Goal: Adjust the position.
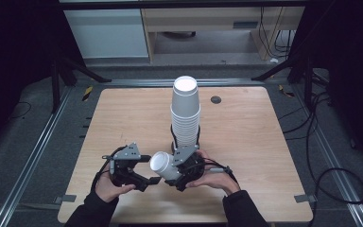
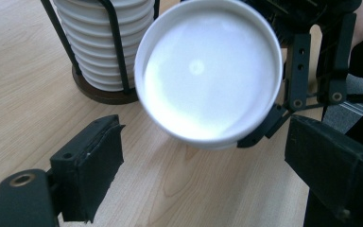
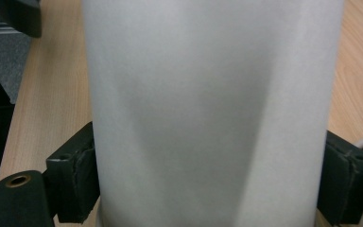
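Note:
A single white paper cup [image 1: 163,164] lies sideways in the air, with my right gripper [image 1: 175,171] shut on its wall. In the right gripper view the cup [image 3: 208,94] sits squeezed between both pads [image 3: 78,182] of the right gripper [image 3: 208,189]. Its closed end [image 2: 208,71] faces my left gripper [image 2: 212,163], whose jaws stand open just short of it with nothing between them. In the high view the left gripper [image 1: 150,169] is just left of the cup. Behind both stands a tall stack of white cups [image 1: 185,113] in a black wire holder.
The wooden table [image 1: 246,142] has a small dark grommet [image 1: 216,99] at the back right. The holder's round brown base [image 2: 101,92] and wire rods stand close behind the held cup. Metal rails and cables run along the floor on both sides.

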The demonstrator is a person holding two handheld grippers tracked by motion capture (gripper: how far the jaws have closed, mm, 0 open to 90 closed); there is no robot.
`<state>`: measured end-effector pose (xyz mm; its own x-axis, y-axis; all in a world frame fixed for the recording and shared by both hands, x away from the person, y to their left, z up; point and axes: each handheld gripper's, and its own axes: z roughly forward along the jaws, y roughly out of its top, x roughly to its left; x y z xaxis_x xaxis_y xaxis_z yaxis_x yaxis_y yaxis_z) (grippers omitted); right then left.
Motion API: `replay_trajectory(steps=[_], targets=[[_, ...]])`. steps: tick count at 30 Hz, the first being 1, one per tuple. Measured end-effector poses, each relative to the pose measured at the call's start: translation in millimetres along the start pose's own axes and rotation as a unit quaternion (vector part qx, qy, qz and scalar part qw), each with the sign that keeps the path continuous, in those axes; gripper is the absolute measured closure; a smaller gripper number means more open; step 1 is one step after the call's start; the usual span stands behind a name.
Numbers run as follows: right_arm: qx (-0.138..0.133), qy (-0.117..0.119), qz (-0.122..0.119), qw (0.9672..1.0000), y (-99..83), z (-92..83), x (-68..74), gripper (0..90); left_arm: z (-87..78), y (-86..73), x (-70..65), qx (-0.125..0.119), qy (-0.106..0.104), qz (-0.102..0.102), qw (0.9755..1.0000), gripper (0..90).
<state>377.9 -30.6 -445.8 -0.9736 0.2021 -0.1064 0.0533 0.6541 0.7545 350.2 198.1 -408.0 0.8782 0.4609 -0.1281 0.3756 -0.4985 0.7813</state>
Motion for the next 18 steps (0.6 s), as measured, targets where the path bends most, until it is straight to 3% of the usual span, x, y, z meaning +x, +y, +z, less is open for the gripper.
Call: replay_trajectory(steps=[18], targets=[[0.008, 0.014, -0.032, 0.9994, 15.0, 20.6, 11.6, 13.1, 7.2, -1.3, 0.9, 0.022, -0.006, 0.002, 0.9997, 13.1]])
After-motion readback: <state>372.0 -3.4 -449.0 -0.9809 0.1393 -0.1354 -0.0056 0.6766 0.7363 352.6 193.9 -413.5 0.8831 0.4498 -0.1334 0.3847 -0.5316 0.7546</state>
